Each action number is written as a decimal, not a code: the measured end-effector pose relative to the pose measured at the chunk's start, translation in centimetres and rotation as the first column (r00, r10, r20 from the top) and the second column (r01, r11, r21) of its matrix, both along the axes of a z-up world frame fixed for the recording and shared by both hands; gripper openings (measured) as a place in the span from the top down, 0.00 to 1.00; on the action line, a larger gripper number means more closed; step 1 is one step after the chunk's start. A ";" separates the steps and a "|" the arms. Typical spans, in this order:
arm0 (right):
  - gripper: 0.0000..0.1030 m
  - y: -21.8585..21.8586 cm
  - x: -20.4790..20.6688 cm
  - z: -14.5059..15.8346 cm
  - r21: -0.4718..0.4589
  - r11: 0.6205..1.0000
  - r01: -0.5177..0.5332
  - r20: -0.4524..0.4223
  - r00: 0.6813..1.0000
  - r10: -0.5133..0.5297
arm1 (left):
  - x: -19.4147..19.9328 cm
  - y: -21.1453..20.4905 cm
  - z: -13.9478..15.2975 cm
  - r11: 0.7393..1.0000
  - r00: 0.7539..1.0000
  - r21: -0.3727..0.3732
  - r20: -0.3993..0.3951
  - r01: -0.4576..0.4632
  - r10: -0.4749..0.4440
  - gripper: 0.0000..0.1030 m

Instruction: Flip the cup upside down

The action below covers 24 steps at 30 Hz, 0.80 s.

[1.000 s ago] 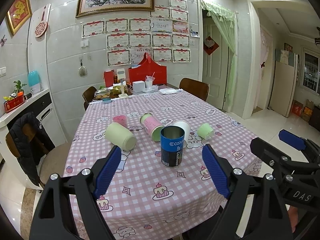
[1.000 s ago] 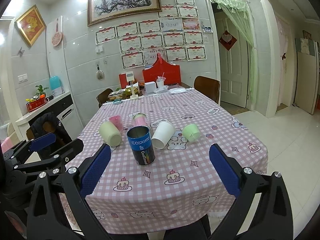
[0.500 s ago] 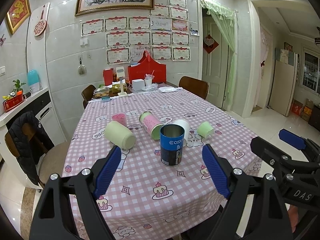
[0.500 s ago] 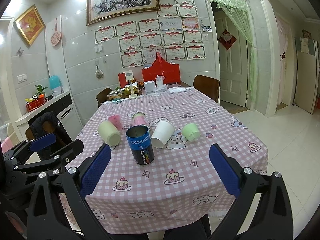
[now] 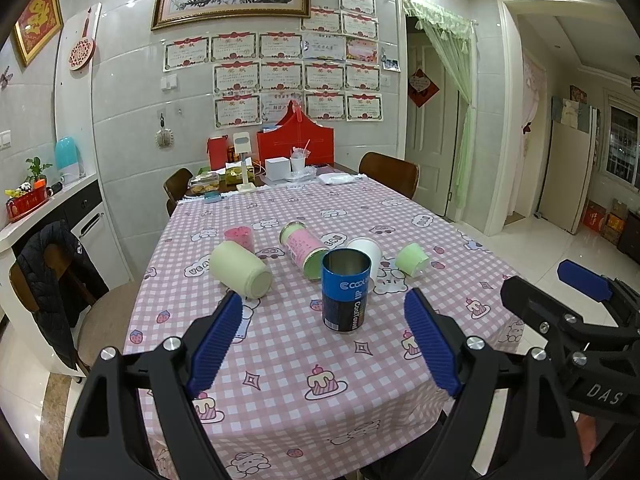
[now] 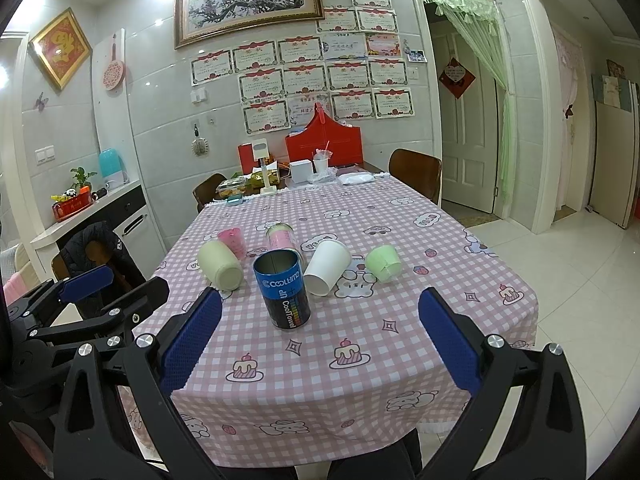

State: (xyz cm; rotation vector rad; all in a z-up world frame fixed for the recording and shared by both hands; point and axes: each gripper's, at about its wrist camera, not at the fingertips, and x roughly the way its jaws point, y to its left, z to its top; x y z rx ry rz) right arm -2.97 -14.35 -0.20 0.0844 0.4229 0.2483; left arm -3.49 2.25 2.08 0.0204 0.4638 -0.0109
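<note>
Over the last second we have only crept nearer the upright blue can [image 5: 346, 290] at 12 o'clock on the counter [image 5: 280, 364], so with the left gripper [image 5: 325, 344] and right gripper [image 6: 320, 340] jaws wide open and empty, the flip has not begun.

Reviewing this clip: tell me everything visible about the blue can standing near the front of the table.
The blue can is a cylindrical tin standing upright with its mouth open at the top, showing a bare metallic inside. Its upper band is bright blue with white lettering; the lower body is dark with sideways print and a multicoloured patch. It rests on the pink checked tablecloth, nearest the grippers, in front of the white cup lying on its side. Neither gripper touches it.
</note>
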 end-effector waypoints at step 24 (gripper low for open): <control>0.08 0.3 0.1 0.2 -0.002 1.000 0.001 -0.001 1.000 -0.001 | 0.3 -0.1 -0.2 1.000 1.000 -0.003 -0.006 0.005 -0.005 0.20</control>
